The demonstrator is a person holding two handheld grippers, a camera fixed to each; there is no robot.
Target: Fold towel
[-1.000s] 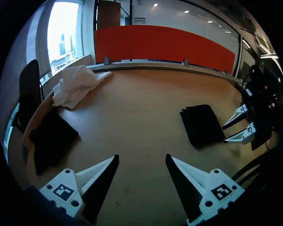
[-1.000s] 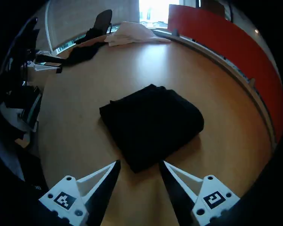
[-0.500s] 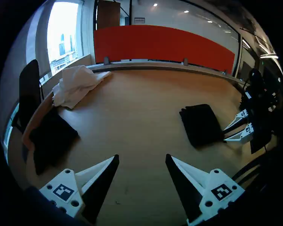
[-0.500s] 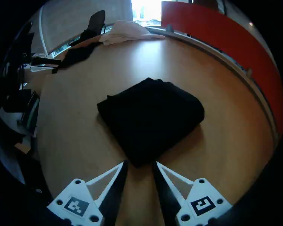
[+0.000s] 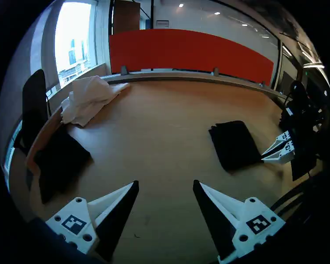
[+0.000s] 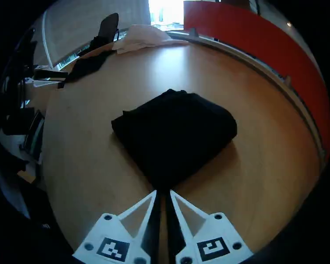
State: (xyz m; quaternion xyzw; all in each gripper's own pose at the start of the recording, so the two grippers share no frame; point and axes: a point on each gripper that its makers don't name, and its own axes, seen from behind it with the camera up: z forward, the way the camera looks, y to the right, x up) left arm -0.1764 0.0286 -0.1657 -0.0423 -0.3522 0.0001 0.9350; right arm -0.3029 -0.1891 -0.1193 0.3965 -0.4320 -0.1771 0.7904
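Your right gripper [image 6: 163, 193] takes the towel [image 6: 176, 132] at its near corner.
The towel lies folded and flat on the table [image 6: 262, 167]. I think you take the corner because there the layers can be lifted together. The right fingers are narrowed to a slit on that corner, low and pointing straight at the towel. Your left gripper [image 5: 165, 185] hangs wide open and holds nothing, well apart from the towel. A white cloth [image 5: 88, 99] lies far beyond the towel.

No words, numbers or brands can be read anywhere here.
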